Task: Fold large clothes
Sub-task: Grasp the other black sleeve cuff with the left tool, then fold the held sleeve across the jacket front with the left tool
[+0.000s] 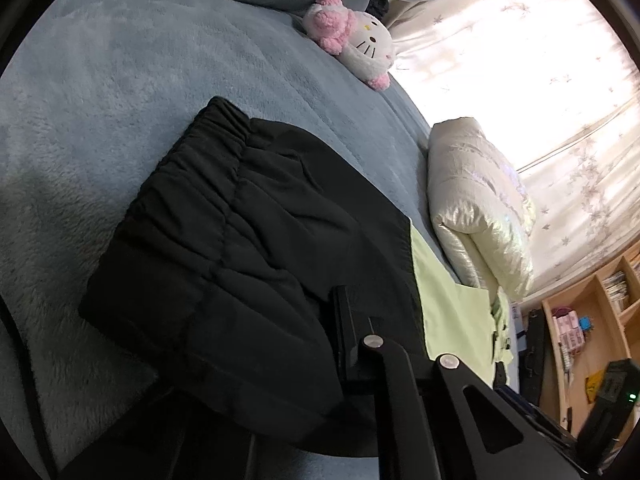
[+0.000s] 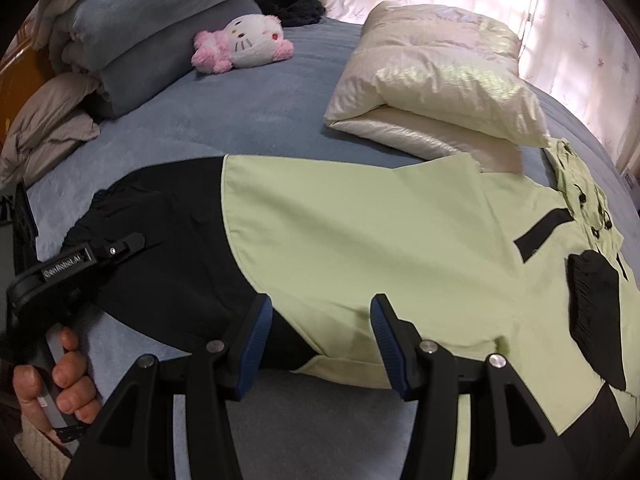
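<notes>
A large jacket, pale green [image 2: 360, 240] with a black lower part [image 2: 168, 248], lies flat on the blue bed cover [image 2: 240, 112]. My right gripper [image 2: 320, 328] is open, its blue-padded fingers just above the jacket's near edge where green meets black. My left gripper [image 2: 128, 244] shows in the right wrist view, shut on the black hem. In the left wrist view the black part with its gathered elastic hem [image 1: 224, 208] fills the middle, draped over the left gripper's finger [image 1: 344, 320]; the other finger is hidden under the cloth.
A folded cream down jacket [image 2: 436, 84] lies beyond the green jacket. A pink and white plush toy [image 2: 248, 44] and folded grey blankets [image 2: 152, 36] sit at the back. Curtains [image 1: 520, 80] and a wooden shelf [image 1: 592, 320] lie past the bed.
</notes>
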